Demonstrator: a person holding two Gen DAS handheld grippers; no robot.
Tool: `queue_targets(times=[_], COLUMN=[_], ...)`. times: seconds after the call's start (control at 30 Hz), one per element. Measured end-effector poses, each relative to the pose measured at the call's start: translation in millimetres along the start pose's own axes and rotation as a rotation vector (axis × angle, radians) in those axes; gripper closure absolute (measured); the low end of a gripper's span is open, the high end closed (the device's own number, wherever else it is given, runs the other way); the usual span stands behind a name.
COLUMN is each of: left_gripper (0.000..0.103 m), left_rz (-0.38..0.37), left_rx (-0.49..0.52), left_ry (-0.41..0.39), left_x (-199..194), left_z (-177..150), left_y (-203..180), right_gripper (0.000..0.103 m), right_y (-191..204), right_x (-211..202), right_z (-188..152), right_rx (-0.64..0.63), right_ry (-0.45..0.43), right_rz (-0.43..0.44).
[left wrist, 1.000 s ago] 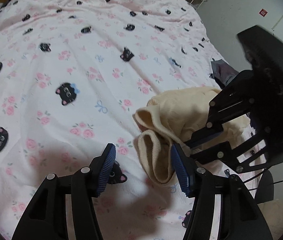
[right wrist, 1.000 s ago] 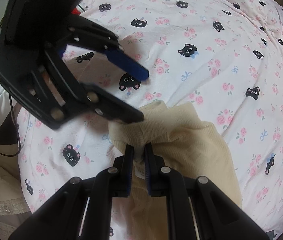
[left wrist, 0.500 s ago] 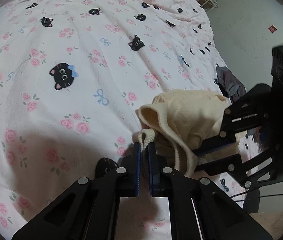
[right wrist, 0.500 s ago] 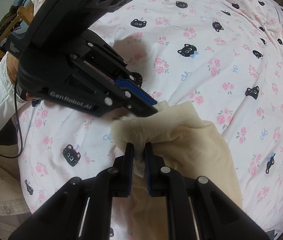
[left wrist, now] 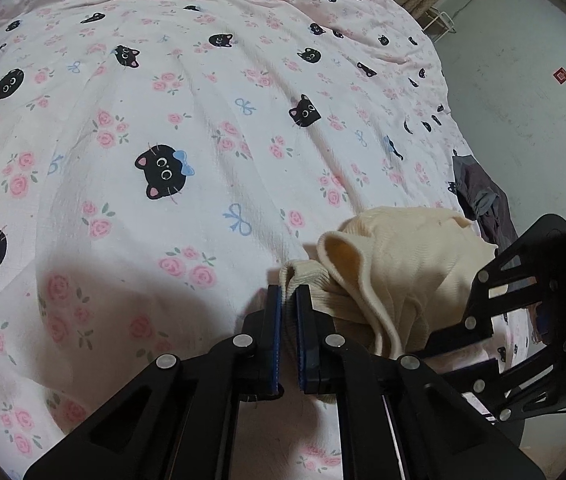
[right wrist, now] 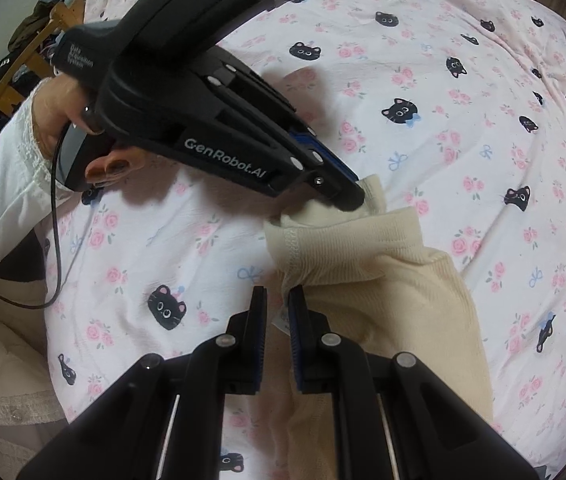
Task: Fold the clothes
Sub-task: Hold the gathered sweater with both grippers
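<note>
Left wrist view: the left gripper (left wrist: pixel 289 294) is closed on the ribbed edge of the cream garment (left wrist: pixel 403 264), which lies on the bed sheet (left wrist: pixel 163 120). The right gripper (right wrist: pixel 277 300) pinches the same garment's edge.

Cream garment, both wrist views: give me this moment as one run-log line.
left gripper: shut on cream garment edge | right gripper: shut on same garment | surface: cat-print bedsheet | fold: not yet made

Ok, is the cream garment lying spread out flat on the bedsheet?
No, the cream garment is bunched up, its edge pinched in the left gripper above the cat-print bedsheet.
</note>
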State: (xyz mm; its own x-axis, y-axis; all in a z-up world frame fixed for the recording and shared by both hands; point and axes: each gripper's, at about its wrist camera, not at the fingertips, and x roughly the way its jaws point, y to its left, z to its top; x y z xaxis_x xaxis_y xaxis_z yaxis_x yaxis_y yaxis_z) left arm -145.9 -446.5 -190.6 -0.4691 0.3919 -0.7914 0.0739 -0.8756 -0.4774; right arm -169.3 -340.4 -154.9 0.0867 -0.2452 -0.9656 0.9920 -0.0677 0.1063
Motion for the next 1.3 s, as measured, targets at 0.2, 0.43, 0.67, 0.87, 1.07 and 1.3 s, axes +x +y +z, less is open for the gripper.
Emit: queue_targets(times=[0.2, 0.43, 0.67, 0.87, 1.07, 1.3], left_gripper=[0.098, 0.098, 0.098, 0.098, 0.098, 0.098], left_rz=[0.004, 0.002, 0.003, 0.001, 0.004, 0.004], left_rx=[0.0, -0.003, -0.001, -0.006, -0.012, -0.017], left_ry=[0.006, 0.008, 0.009, 0.008, 0.002, -0.005], left_x=[2.3, 2.7, 2.9, 3.2, 3.0, 0.5], left_z=[0.5, 0.1, -0.2, 0.1, 0.4, 2.0], left_y=[0.4, 0.5, 0.5, 2.3, 3.6, 3.1], right_gripper=[0.062, 0.05, 0.078, 0.088, 0.088, 0.088], right_y=[-8.2, -2.2, -2.9, -6.5, 2.7, 20.0], right_x=[-10.8, -10.7, 14.2, 18.1, 1.8, -4.5], right_z=[0.3, 15.7, 26.2, 26.7, 21.4, 21.2], right_rx=[0.015, -0.029, -0.039, -0.029, -0.042, -0.076], right_ry=[-0.042, -0.069, -0.04, -0.03, -0.063, -0.078], right_rz=[-0.167, -0.202, -0.178, -0.153, -0.144, -0.125])
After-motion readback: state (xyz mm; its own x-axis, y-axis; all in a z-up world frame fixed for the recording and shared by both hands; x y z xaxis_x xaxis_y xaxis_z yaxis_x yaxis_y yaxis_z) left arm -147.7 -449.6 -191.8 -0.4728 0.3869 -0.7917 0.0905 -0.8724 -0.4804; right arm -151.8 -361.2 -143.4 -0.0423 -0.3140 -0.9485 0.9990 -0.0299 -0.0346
